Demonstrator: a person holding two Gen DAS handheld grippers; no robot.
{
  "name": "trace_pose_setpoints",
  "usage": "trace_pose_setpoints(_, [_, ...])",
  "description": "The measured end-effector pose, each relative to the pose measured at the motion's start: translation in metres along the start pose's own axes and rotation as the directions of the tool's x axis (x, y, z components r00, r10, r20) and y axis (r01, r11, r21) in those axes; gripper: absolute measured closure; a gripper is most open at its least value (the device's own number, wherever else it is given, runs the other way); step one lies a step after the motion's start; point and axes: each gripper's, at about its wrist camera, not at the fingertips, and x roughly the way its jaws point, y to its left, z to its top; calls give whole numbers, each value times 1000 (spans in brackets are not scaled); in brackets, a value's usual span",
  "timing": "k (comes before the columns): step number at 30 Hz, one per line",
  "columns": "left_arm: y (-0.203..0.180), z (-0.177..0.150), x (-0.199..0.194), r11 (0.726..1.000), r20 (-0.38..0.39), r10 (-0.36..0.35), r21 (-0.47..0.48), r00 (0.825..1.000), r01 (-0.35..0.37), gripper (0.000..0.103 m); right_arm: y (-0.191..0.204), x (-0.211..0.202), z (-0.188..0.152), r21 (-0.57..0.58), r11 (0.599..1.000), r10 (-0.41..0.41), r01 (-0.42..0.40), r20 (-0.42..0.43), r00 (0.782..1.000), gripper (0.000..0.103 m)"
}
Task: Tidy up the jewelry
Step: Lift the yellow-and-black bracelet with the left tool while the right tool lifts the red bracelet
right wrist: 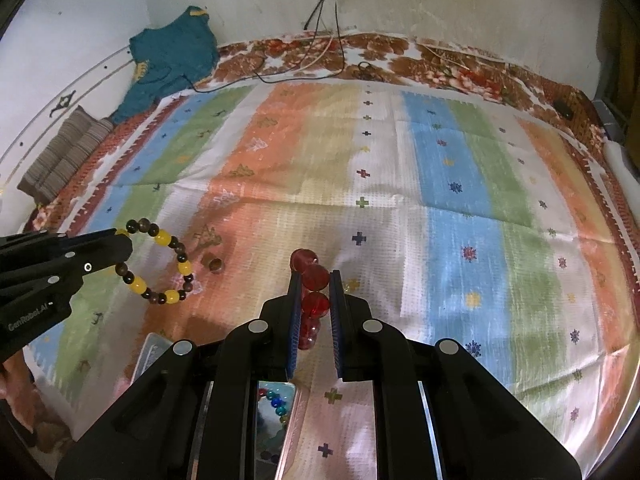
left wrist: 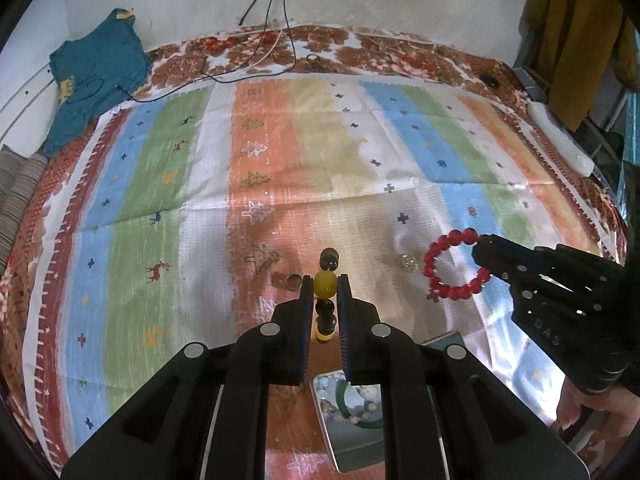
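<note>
Above the striped cloth I hold two bracelets up in the air. My left gripper is pinched narrow on a yellow bracelet, right on one of its big yellow beads. My right gripper is pinched narrow on a red bracelet. Both rings hang off the cloth and well apart from each other.

I think I am in the carry step: both are picked up and not yet put away. Next I need to bring each one down over a tray and open up slowly so it drops inside.

Under my left gripper sits a shiny tray with a green ring and pale beads in it. Under my right gripper I see another tray with blue, green and red beads. A small brown ring and a clear bead lie on the cloth.
</note>
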Motion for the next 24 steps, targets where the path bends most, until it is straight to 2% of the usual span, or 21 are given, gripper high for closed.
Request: trace_pose_setpoints(24, [-21, -27, -45, 998, 60, -45, 45, 997, 43, 92, 15, -46, -19, -21, 1000, 19, -18, 83, 996, 89])
